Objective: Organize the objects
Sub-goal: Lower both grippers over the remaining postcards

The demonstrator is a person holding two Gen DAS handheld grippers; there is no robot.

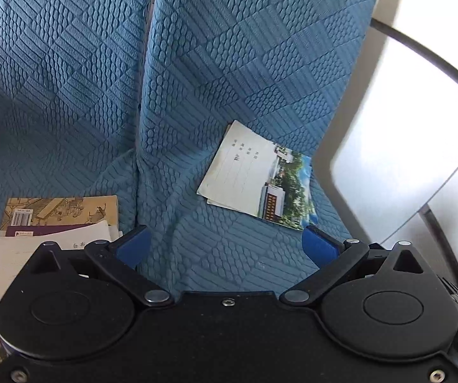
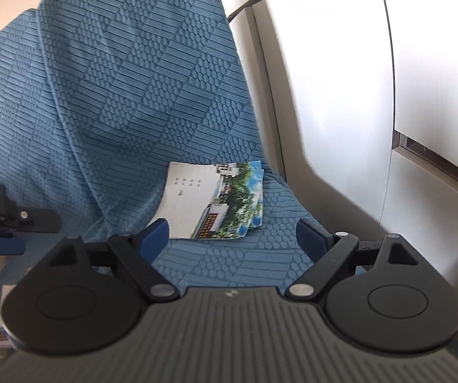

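Note:
A thin booklet (image 1: 254,175) with a white cover and a photo of trees and a building lies on the blue textured sofa cover (image 1: 69,79), against the backrest at the right. In the right wrist view the same booklet (image 2: 216,204) lies just beyond my right gripper (image 2: 232,237), which is open and empty. My left gripper (image 1: 225,245) is open too, nothing between its blue fingers (image 1: 133,245), and hovers over bare seat short of the booklet. A pile of books and papers (image 1: 60,223) lies at the lower left of the seat.
A white panel (image 1: 404,159) with a metal leg and a dark cable (image 1: 420,51) stands right of the sofa. In the right wrist view a pale wall and cabinet (image 2: 340,111) border the seat's right edge, and the left gripper's fingertip (image 2: 2,244) shows at the far left.

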